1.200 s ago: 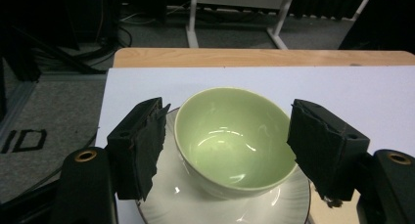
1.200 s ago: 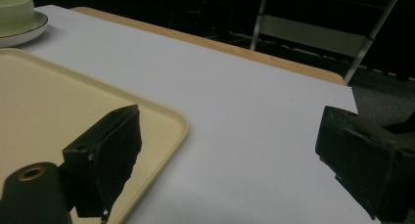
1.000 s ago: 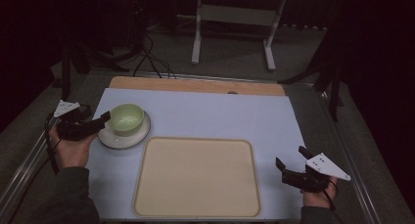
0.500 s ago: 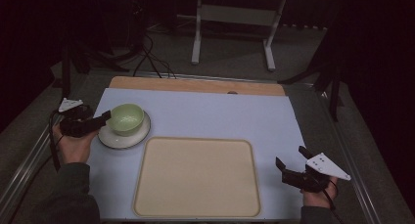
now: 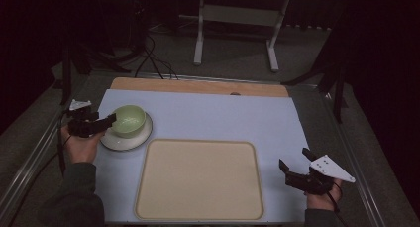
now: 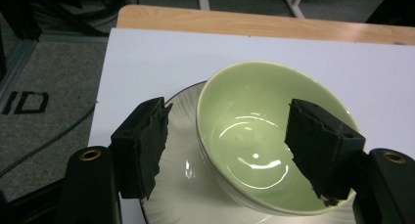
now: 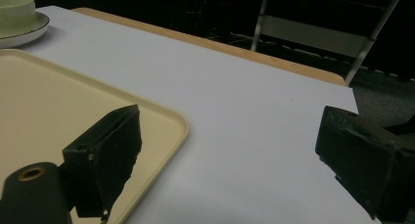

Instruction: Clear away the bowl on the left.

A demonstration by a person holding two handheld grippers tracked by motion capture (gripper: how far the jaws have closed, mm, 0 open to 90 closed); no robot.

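Observation:
A pale green bowl (image 5: 129, 120) (image 6: 264, 150) stands on a white plate (image 5: 124, 140) (image 6: 181, 175) at the left of the white mat. My left gripper (image 5: 106, 124) (image 6: 227, 116) is open at the bowl's rim. One jaw hangs over the plate outside the bowl, and the other sits over the bowl's inside. A bare beige tray (image 5: 198, 180) (image 7: 54, 101) lies in the middle near the front edge. My right gripper (image 5: 293, 158) (image 7: 230, 126) is open and holds nothing. It is low over the mat just right of the tray. The bowl (image 7: 14, 9) shows far off in the right gripper view.
The white mat (image 5: 223, 118) covers a wooden tabletop whose far edge (image 5: 198, 85) is bare. Metal rails run along both table sides. Cables and a metal stand (image 5: 233, 19) are on the floor beyond.
My left hand has moved slightly forward and closer to the bowl, so its jaws now straddle the rim. The right gripper has stayed still.

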